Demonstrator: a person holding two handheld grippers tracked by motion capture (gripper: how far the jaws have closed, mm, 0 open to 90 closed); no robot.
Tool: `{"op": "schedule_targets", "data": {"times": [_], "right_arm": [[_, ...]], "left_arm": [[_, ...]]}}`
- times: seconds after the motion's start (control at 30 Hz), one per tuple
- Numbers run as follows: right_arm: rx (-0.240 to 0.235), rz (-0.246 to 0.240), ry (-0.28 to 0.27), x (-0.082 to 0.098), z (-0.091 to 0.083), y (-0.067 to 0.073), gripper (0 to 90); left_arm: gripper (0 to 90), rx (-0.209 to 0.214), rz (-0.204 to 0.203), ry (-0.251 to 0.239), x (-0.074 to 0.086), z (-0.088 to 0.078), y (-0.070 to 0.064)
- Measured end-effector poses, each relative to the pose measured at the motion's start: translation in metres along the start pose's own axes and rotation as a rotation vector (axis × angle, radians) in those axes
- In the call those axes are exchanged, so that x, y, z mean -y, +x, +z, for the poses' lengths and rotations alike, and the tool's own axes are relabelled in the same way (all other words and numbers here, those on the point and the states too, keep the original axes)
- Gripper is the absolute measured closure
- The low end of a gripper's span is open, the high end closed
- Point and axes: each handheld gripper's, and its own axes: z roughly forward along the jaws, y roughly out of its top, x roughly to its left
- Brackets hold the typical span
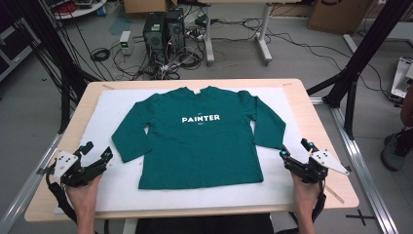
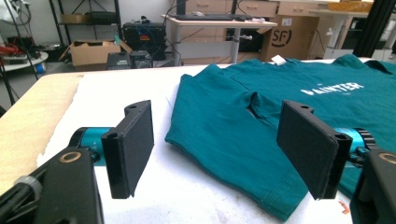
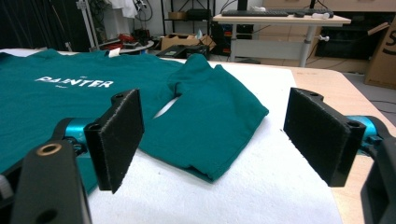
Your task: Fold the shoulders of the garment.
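A dark green long-sleeved shirt (image 1: 199,139) with white "PAINTER" lettering lies flat, front up, on a white mat (image 1: 112,109), collar at the far side. My left gripper (image 1: 95,154) rests near the table's front left corner, open, just short of the shirt's left cuff (image 1: 127,154); in the left gripper view that sleeve (image 2: 219,135) lies ahead between the pads (image 2: 133,144) without touching them. My right gripper (image 1: 295,148) sits open at the front right, beside the right cuff (image 1: 271,140). The right sleeve (image 3: 210,126) lies ahead of its wide-apart pads (image 3: 119,137).
The wooden table (image 1: 311,117) shows bare strips left and right of the mat. Behind the table the floor holds computer towers (image 1: 163,29), tangled cables and desk legs (image 1: 209,44). Black frame posts (image 1: 358,58) stand to the right. Cardboard boxes (image 2: 91,51) sit farther back.
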Motion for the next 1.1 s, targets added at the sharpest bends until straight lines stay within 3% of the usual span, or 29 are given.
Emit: {"op": "schedule_targets", "data": {"times": [0.1,0.13,0.17,0.2,0.3,0.4,0.57,0.67,0.7,0.77,0.8,0.83,0.87,0.93,0.97,1.07,1.1], "right_arm": [[0.001,0.000,0.000,0.000,0.000,0.000,20.5],[0.002,-0.006,-0.002,0.000,0.000,0.000,20.5],[0.002,-0.006,-0.002,0.000,0.000,0.000,20.5],[0.003,-0.008,-0.003,0.000,0.000,0.000,20.5],[0.001,-0.008,0.004,0.000,0.001,0.000,20.5],[0.003,-0.009,0.007,0.000,0.001,0.001,20.5],[0.004,-0.008,0.009,0.000,0.001,0.001,20.5],[0.005,-0.008,0.010,0.000,0.001,0.001,20.5],[0.005,-0.008,0.010,0.000,0.001,0.001,20.5],[0.005,-0.009,0.010,0.000,0.001,0.001,20.5],[0.005,-0.013,0.010,0.000,0.001,0.001,20.5],[0.005,-0.013,0.010,0.000,0.001,0.001,20.5],[0.005,-0.014,0.010,0.000,0.001,0.001,20.5],[0.007,-0.017,0.011,0.000,0.001,0.002,20.5],[0.007,-0.017,0.011,0.000,0.001,0.002,20.5],[0.016,-0.015,0.008,0.000,0.001,0.002,20.5],[0.016,-0.015,0.008,0.000,0.001,0.002,20.5]], "left_arm": [[27.6,0.019,-0.024,-0.010,-0.002,-0.001,0.001],[32.3,0.046,-0.014,-0.016,-0.004,-0.003,0.001],[34.0,0.046,-0.014,-0.016,-0.004,-0.003,0.001],[34.1,0.055,0.017,-0.006,-0.008,-0.004,-0.001],[34.0,0.078,0.016,-0.004,-0.011,-0.003,-0.002],[33.9,0.101,0.032,0.037,-0.017,-0.001,-0.004],[35.1,0.176,0.013,0.145,-0.028,0.006,-0.007],[34.7,0.187,0.051,0.240,-0.037,0.014,-0.013],[34.8,0.187,0.051,0.240,-0.037,0.014,-0.013],[35.3,0.196,0.078,0.296,-0.041,0.021,-0.017],[39.5,0.205,0.105,0.346,-0.043,0.027,-0.021],[41.6,0.205,0.105,0.346,-0.043,0.027,-0.021],[41.6,0.212,0.112,0.385,-0.043,0.032,-0.023],[48.9,0.238,0.125,0.463,-0.042,0.044,-0.028],[51.2,0.238,0.125,0.463,-0.042,0.044,-0.028],[53.5,0.264,0.159,0.577,-0.032,0.059,-0.035],[54.0,0.264,0.159,0.577,-0.032,0.059,-0.035]]}}
